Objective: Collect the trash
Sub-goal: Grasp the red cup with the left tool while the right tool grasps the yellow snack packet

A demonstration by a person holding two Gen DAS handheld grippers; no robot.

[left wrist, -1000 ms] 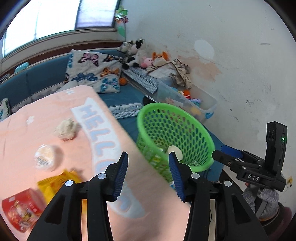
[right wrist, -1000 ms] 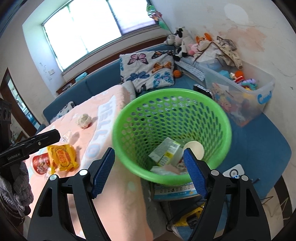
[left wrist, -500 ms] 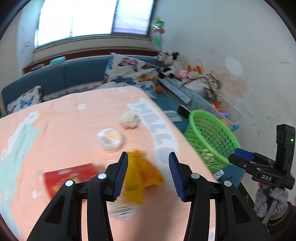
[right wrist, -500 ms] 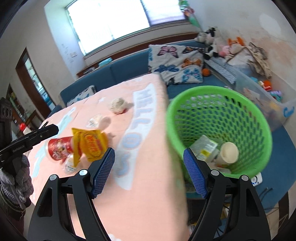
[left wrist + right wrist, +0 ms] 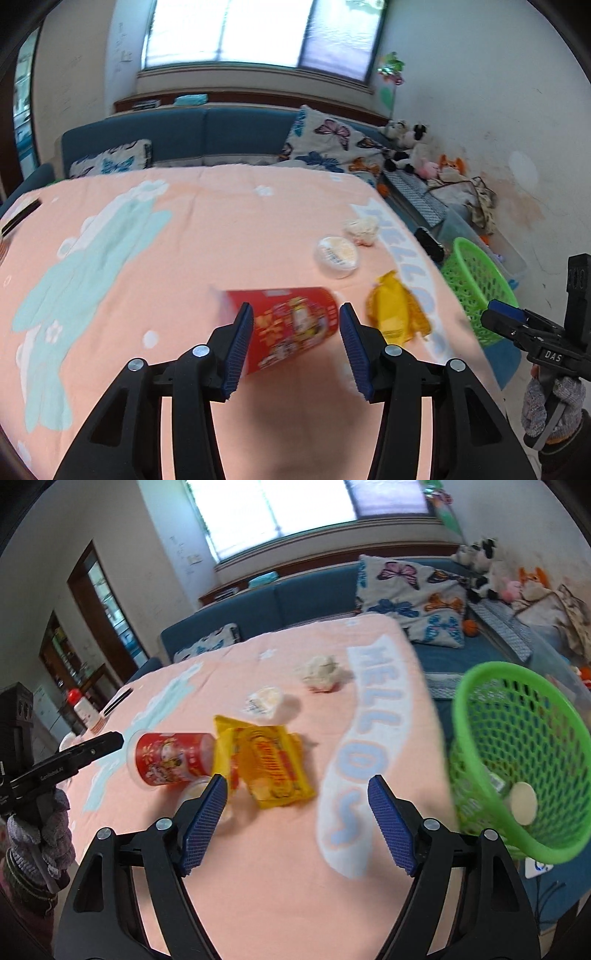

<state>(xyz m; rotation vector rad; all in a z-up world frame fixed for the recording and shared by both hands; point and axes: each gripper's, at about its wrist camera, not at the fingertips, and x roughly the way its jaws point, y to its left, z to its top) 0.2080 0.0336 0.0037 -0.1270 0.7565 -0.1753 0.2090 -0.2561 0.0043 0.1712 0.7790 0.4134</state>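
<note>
A red snack cup (image 5: 291,325) lies on its side on the pink blanket; it also shows in the right wrist view (image 5: 171,758). My left gripper (image 5: 296,343) is open, its pads either side of the cup's near end, not closed on it. A yellow snack bag (image 5: 267,764) lies beside the cup (image 5: 397,314). A small clear lidded tub (image 5: 337,255) and a crumpled tissue (image 5: 362,229) lie farther back. My right gripper (image 5: 297,825) is open and empty, just short of the yellow bag. The green mesh basket (image 5: 517,753) stands off the bed's right edge with trash inside.
The pink blanket (image 5: 184,236) ends at the right with "HELLO" lettering. Beyond are a blue sofa with butterfly cushions (image 5: 332,144), stuffed toys (image 5: 410,144) and a clear storage box (image 5: 476,236). A red-capped bottle (image 5: 83,709) stands at the far left.
Both grippers swung left, away from the basket and over the bed. The left gripper came down around the red cup; the right now faces the yellow bag.
</note>
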